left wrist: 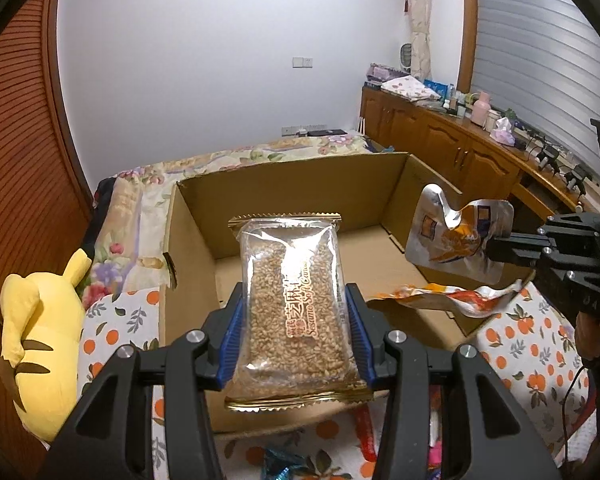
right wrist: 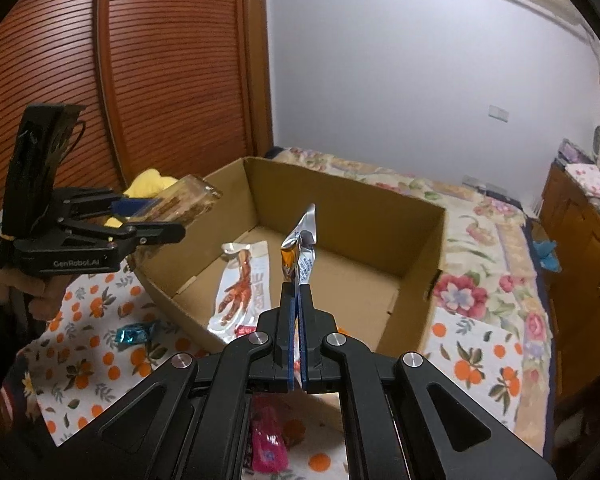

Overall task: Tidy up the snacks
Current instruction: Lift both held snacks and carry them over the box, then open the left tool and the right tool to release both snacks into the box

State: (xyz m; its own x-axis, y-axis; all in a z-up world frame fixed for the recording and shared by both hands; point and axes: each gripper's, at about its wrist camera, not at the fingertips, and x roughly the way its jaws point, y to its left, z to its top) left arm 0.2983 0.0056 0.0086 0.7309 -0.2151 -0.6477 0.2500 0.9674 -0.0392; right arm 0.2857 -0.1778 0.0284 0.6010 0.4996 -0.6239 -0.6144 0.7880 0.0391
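Both pairs of jaws pinch snacks above the cardboard box: the left gripper squeezes a light, crumbly sesame candy pack by its sides, the right gripper nips a thin, floppy foil pouch.

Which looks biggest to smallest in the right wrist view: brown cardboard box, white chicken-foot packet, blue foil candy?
1. Brown cardboard box
2. White chicken-foot packet, draped over the box's near wall
3. Blue foil candy, on the orange-print cloth
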